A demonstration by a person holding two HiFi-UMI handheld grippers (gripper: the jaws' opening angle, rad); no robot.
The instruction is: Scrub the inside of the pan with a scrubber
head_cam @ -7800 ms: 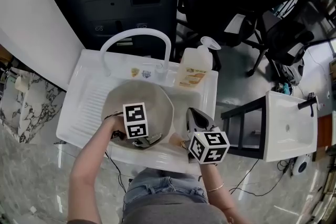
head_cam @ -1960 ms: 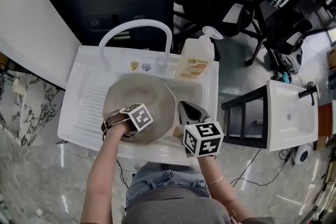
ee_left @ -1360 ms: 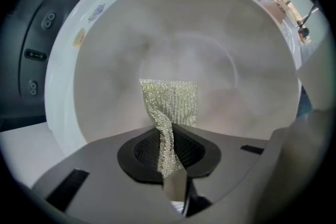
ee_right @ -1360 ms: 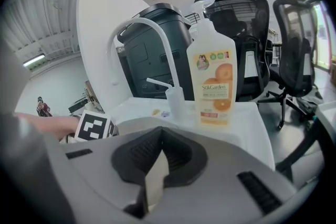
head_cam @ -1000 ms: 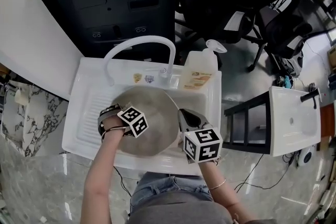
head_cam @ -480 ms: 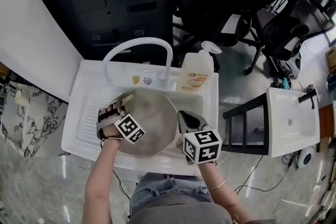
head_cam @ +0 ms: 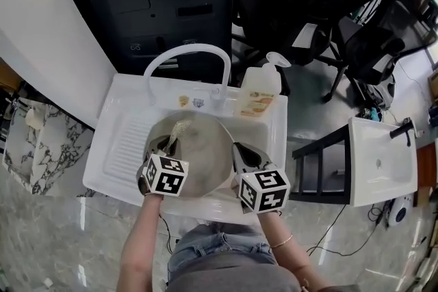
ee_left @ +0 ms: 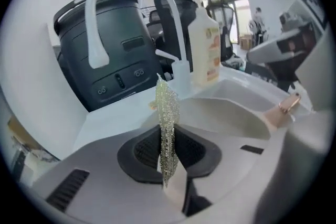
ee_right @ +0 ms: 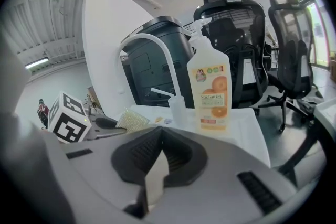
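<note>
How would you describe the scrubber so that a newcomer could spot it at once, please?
Find the white sink with the curved tap. Above the grey pan in it, the left gripper pinches the scrubber: the only glittery pale-gold mesh strip there.

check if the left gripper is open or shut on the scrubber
Shut on it. The left gripper view shows the left gripper with jaws pinching the gold mesh scrubber, edge-on between them, over the pan.
</note>
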